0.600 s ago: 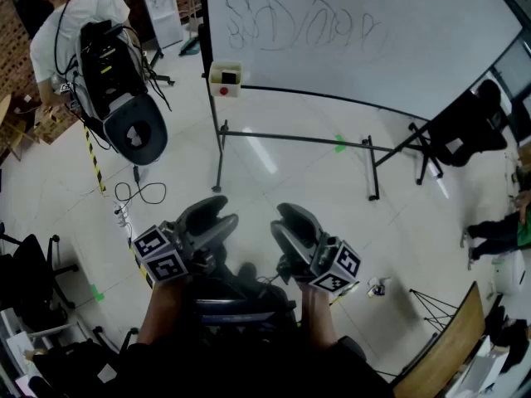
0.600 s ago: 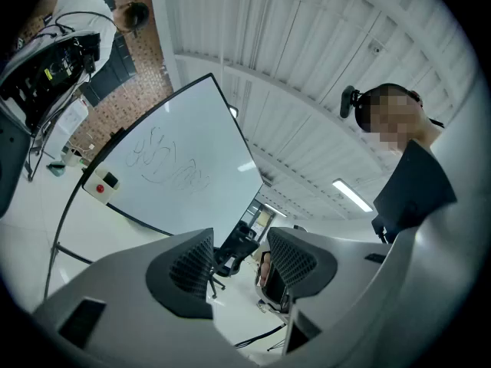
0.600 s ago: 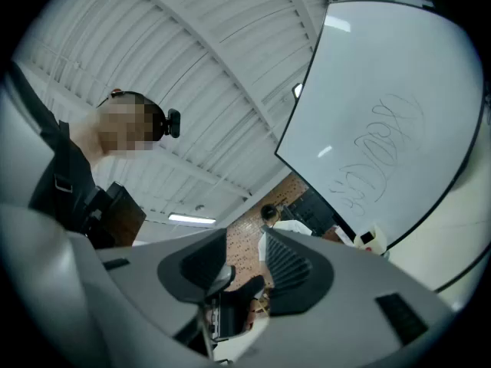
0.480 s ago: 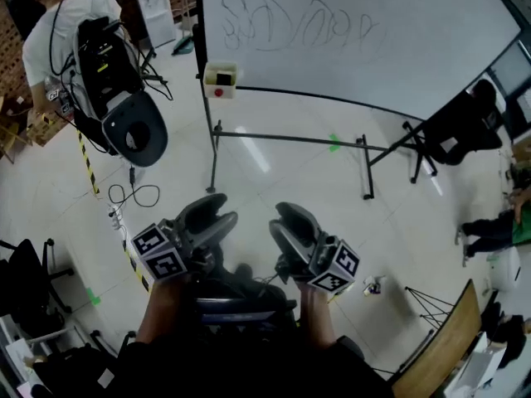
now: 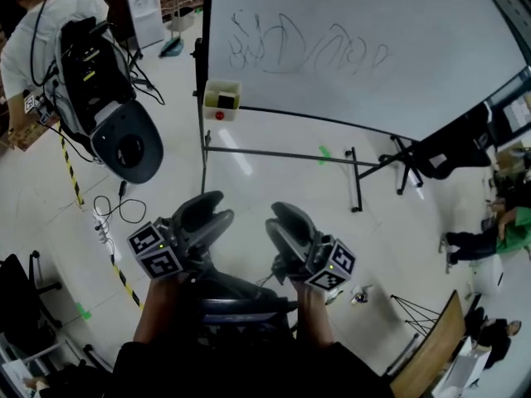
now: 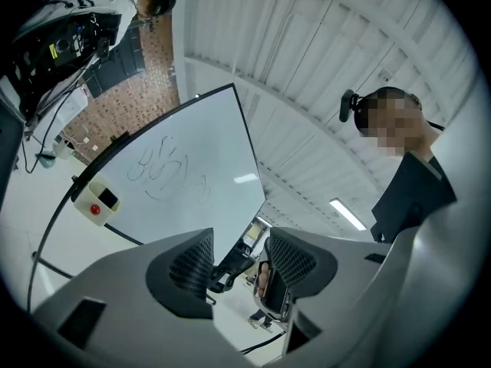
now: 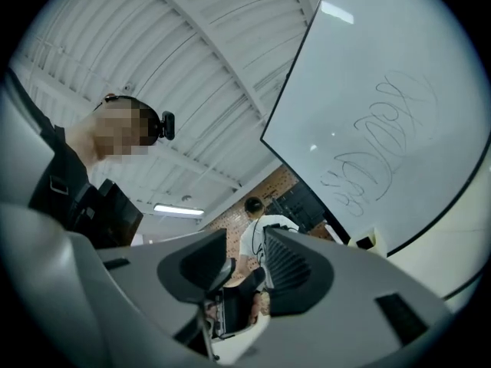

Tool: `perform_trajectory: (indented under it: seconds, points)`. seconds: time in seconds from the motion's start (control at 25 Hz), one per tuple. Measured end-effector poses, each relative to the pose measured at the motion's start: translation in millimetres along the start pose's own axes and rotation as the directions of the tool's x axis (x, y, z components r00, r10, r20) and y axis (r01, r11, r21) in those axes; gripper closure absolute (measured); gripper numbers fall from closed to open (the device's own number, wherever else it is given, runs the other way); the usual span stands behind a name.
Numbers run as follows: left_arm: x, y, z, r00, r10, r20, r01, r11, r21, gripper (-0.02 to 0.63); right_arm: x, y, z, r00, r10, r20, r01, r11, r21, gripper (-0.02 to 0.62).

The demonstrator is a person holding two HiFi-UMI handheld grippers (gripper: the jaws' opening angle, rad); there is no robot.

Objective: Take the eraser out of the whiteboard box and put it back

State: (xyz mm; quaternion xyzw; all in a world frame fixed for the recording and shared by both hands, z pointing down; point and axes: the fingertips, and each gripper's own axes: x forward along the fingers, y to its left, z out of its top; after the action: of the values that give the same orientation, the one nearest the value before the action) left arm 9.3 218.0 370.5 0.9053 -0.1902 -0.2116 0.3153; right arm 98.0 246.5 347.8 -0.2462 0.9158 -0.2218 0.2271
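A cream whiteboard box (image 5: pixel 221 99) with a red dot hangs at the lower left corner of the scribbled whiteboard (image 5: pixel 348 48). The dark eraser (image 5: pixel 226 100) sits in it. Both grippers are held low in front of me, well short of the board. My left gripper (image 5: pixel 207 207) has its jaws apart with nothing between them. My right gripper (image 5: pixel 282 215) is open and empty too. The left gripper view looks past the left gripper (image 6: pixel 239 253) to the box (image 6: pixel 96 202). In the right gripper view the right gripper (image 7: pixel 245 263) is empty, and the box (image 7: pixel 367 241) shows small.
A person in a white shirt (image 5: pixel 41 31) carries a black rig with a round ring (image 5: pixel 124 149) at the left. The board's stand legs (image 5: pixel 357 197) rest on the floor. Yellow-black tape (image 5: pixel 70 172) and a cable (image 5: pixel 112 210) lie left; a black chair (image 5: pixel 448 143) stands right.
The whiteboard and its box now sit lower and larger in the head view, so I have come nearer. The person with the rig has shifted left. Both grippers hold the same pose.
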Motion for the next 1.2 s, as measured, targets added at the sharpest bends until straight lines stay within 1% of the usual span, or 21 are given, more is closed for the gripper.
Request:
perform_trajectory:
  seconds: [0.16,0.36,0.48,0.6,0.64,0.84,0.96,1.08,1.2]
  points:
    - [6,30,37,1.0,-0.009,0.015,0.01,1.0,-0.012,0.382,39,-24,8,1.0,-0.025,-0.013,0.025,1.0,0.004,0.431]
    - [5,65,63,1.0,-0.022,0.016,0.022,0.999,-0.033,0.378,76,-42,5,0.998,-0.059,-0.022,0.059,0.998,-0.001,0.431]
    - [8,84,74,0.999,-0.036,0.009,0.037,0.998,-0.054,0.319,91,-55,3,0.996,-0.084,-0.03,0.084,0.996,-0.013,0.431]
    - [6,102,82,0.999,-0.037,-0.003,0.036,0.996,-0.083,0.277,107,-66,2,0.994,-0.109,-0.024,0.108,0.994,-0.014,0.431]
    - [5,108,85,0.999,-0.035,-0.005,0.035,0.995,-0.091,0.275,111,-69,0,0.993,-0.118,-0.026,0.118,0.993,-0.011,0.431]
    - [1,132,94,0.999,-0.038,-0.015,0.036,0.992,-0.119,0.275,128,-82,-8,0.987,-0.158,-0.04,0.158,0.987,-0.011,0.431]
    - [3,140,97,0.999,-0.048,-0.025,0.044,0.991,-0.126,0.275,131,-89,-9,0.983,-0.178,-0.039,0.178,0.984,-0.009,0.431]
    - [6,147,97,0.999,-0.043,-0.032,0.039,0.99,-0.135,0.275,135,-96,-9,0.983,-0.178,-0.041,0.178,0.984,-0.006,0.431]
    - [10,156,95,0.999,-0.023,-0.045,0.017,0.991,-0.136,0.275,136,-107,-7,0.985,-0.167,-0.037,0.167,0.986,0.008,0.431]
